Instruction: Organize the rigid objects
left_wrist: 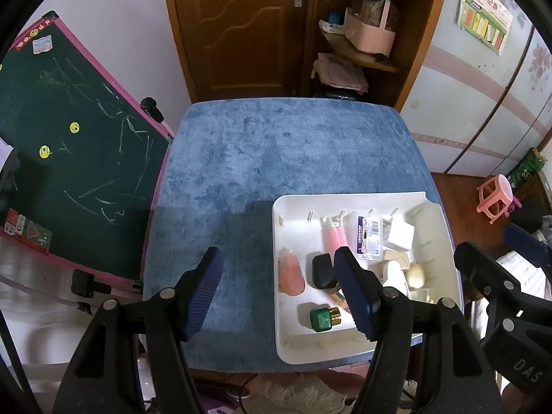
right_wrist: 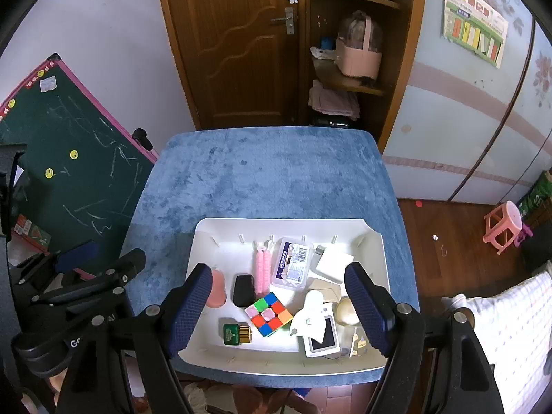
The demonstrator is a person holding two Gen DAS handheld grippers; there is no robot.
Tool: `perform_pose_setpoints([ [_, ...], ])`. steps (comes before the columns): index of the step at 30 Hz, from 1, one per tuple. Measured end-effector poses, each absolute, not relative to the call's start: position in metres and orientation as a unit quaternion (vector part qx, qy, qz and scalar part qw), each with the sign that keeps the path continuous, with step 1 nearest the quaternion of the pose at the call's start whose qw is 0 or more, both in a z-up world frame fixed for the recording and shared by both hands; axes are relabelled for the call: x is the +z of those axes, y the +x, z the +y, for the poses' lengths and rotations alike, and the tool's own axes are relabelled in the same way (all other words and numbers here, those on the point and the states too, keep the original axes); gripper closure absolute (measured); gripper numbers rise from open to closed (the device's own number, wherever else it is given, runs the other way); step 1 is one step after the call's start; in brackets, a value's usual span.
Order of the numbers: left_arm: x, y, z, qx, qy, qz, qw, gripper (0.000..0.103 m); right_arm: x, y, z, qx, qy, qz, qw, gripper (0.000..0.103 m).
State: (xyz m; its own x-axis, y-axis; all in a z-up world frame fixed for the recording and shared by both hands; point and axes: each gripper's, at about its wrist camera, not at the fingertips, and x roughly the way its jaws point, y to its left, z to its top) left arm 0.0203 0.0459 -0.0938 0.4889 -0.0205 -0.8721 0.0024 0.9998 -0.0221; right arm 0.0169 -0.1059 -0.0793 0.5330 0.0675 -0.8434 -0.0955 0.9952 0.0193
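A white tray (right_wrist: 207,241) sits at the near right of the blue table (right_wrist: 269,179). It holds a colour cube (right_wrist: 269,314), a green bottle with a gold cap (right_wrist: 236,334), a black case (right_wrist: 243,289), a pink soft piece (right_wrist: 217,288), pink rollers (right_wrist: 262,272), a clear labelled box (right_wrist: 291,269), a white square block (right_wrist: 334,262) and white devices (right_wrist: 315,324). My right gripper (right_wrist: 279,308) is open and empty above the tray's near half. My left gripper (left_wrist: 281,293) is open and empty over the tray's left edge (left_wrist: 276,241); the green bottle (left_wrist: 324,317) lies between its fingers.
A green chalkboard (left_wrist: 69,145) leans at the table's left side. A brown door (right_wrist: 241,45) and a shelf with a pink basket (right_wrist: 358,58) stand behind. A pink stool (right_wrist: 503,227) is on the floor at right. The far half of the table is bare blue cloth.
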Motion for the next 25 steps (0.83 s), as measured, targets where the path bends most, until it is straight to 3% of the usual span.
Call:
perform_pose_setpoints([
  [25,-0.0930,0.0265,0.0448,-0.007,-0.007,0.506,0.863,0.031,-0.0824,0.0219,-0.1067,0.047,-0.014,0.487,0.872,0.023],
])
